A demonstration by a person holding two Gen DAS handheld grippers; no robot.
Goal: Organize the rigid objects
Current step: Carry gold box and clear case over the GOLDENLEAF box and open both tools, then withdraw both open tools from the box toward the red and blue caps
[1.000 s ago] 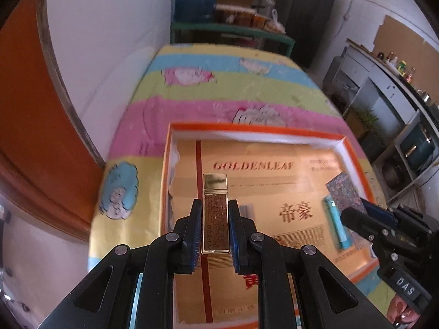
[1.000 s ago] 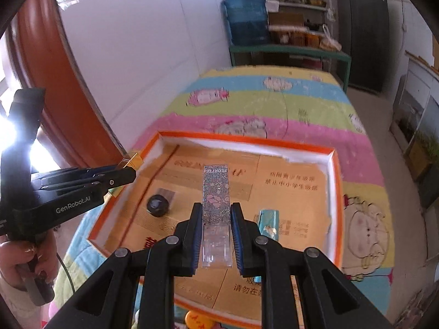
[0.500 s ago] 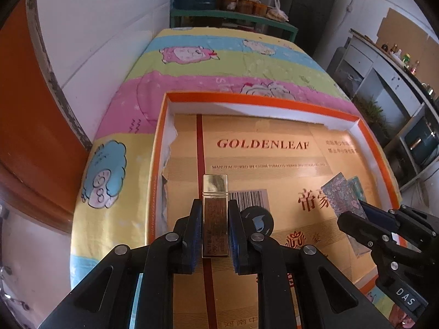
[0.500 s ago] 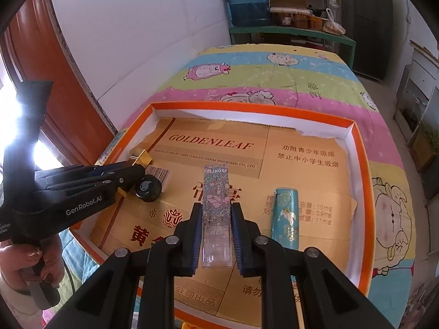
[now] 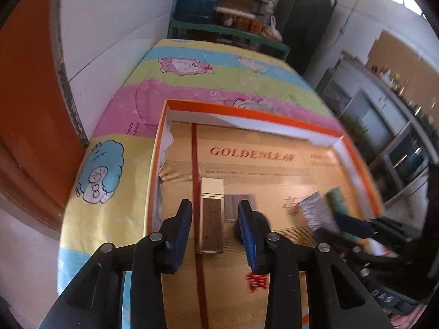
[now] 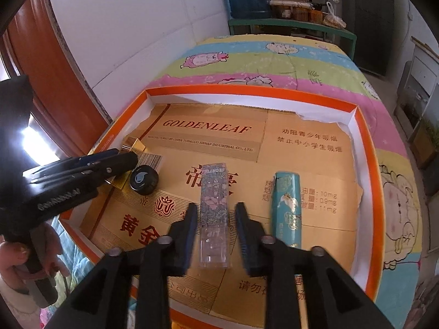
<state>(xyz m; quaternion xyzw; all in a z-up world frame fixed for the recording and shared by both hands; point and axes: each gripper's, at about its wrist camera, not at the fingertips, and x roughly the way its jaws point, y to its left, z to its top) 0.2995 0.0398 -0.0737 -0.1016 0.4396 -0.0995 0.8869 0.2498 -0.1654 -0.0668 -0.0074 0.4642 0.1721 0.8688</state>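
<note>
My left gripper (image 5: 215, 230) is open, and a gold rectangular case (image 5: 211, 213) lies flat on the box floor between its jaws. My right gripper (image 6: 216, 233) is open, and a floral clear-ended lipstick case (image 6: 214, 208) lies between its jaws on the box floor. A teal patterned tube (image 6: 285, 208) lies just right of it. A black round jar (image 6: 144, 179) sits next to the left gripper (image 6: 109, 161), whose fingers hide most of the gold case (image 6: 134, 144) in the right wrist view.
The orange-rimmed shallow box (image 6: 367, 148) lined with gold "GOLDENLEAF" cardboard rests on a striped cartoon bedspread (image 6: 274, 63). A white wall and an orange door frame (image 5: 30, 104) stand on the left. Shelves and a green table stand at the far end.
Both grippers have opened and let go: the gold case and the floral case now lie on the box floor. Both grippers came lower into the box.
</note>
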